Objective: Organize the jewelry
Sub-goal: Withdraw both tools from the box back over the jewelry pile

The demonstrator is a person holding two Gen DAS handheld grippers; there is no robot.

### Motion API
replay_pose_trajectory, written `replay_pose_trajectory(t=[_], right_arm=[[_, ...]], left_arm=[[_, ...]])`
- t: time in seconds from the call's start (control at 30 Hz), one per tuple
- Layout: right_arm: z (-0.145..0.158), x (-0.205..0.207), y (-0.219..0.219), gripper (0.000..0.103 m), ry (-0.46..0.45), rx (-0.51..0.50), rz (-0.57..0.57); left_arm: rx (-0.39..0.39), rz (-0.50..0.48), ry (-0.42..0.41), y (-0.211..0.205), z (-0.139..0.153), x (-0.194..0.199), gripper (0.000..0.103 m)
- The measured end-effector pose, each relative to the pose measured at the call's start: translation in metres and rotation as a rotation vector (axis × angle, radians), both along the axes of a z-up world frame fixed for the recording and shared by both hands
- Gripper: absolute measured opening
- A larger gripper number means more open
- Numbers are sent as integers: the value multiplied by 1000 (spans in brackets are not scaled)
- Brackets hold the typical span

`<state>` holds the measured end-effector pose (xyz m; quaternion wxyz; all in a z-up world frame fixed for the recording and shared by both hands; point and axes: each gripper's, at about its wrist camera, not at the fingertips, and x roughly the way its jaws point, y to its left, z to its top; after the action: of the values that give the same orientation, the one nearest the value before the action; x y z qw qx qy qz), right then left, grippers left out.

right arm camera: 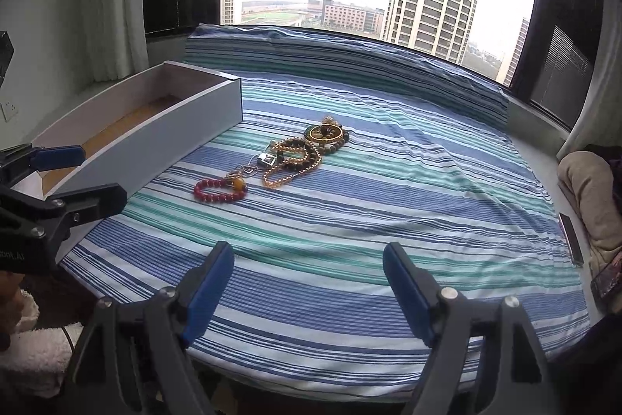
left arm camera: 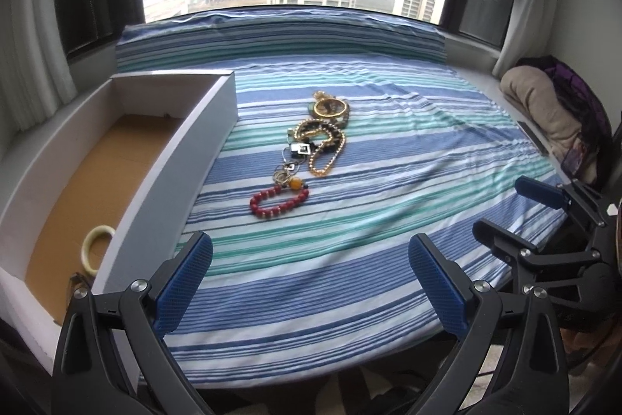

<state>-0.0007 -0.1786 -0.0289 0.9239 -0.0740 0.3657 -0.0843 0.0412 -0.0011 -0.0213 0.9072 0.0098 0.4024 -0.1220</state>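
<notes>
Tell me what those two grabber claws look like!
Both look alike. The left gripper and right gripper each have two black plastic arms shaped like big clamp handles, with round silver screws at the joints. Each finger ends in a flat blue pad with a bumpy, grid-like surface. The left gripper's body shows tiny white lettering, too small to read.

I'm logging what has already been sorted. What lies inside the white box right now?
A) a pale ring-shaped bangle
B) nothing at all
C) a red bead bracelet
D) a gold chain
A: the left wrist view shows a pale bangle on the brown floor of the white box, while the red bead bracelet and gold chain lie on the striped sheet.
</notes>
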Motion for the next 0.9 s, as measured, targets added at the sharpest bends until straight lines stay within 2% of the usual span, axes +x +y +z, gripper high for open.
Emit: replay_pose_trajectory(t=[0.4, 0.9], right_arm=[[-5, -4, -11, 81, -3, 41, -34], [-23, -13, 2, 81, 55, 56, -25]], left_arm=[[24, 10, -1, -6, 1, -1, 101], [32, 37, 41, 7, -19, -17, 101]])
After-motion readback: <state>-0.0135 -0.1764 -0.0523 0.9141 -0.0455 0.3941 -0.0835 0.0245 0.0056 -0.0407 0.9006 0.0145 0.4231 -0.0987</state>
